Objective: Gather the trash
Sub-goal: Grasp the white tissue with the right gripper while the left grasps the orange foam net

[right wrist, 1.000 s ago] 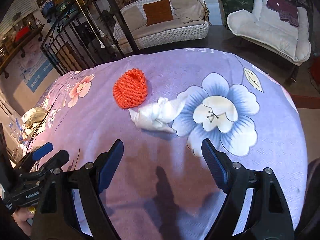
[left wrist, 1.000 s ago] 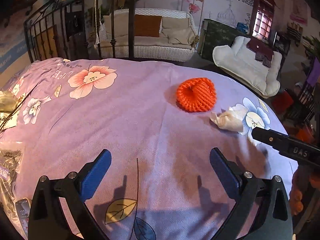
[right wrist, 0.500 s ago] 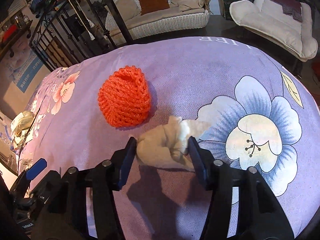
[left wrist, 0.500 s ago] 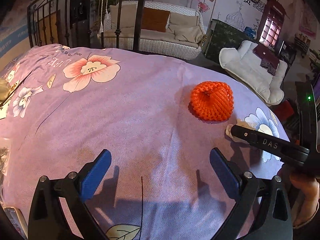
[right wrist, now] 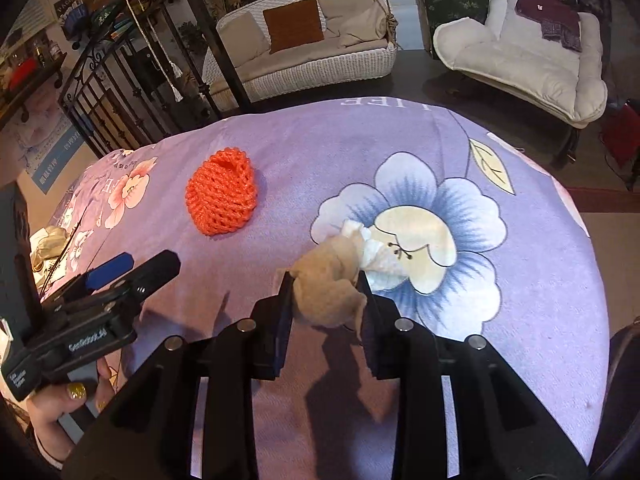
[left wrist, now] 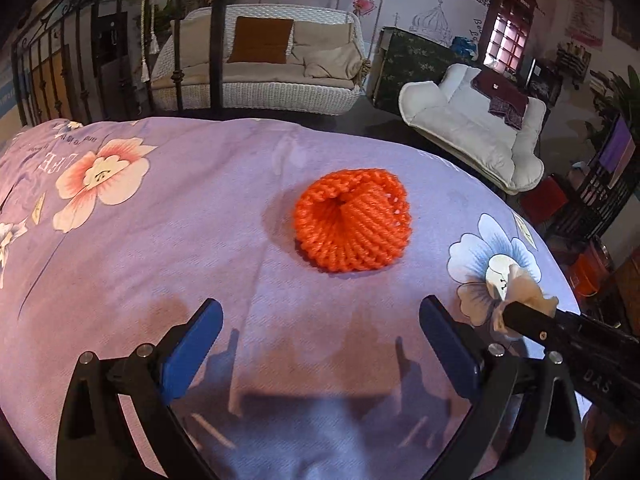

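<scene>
Purple, flower-printed bedspread (right wrist: 280, 152) fills both views. In the lower centre of the right wrist view, the right claw (right wrist: 326, 292) has just been closing and now pinches a crumpled whitish tissue (right wrist: 332, 280) between its pads, over the big blue flower print (right wrist: 416, 232). An orange foam fruit net (left wrist: 352, 220) lies in the centre of the left wrist view, well apart from the tissue. The left claw (left wrist: 320, 332) stands spread wide at the bottom of its frame, nothing between its blue pads (left wrist: 192, 344), with the net beyond them. A white wicker sofa (left wrist: 260, 76) sits at upper centre.
</scene>
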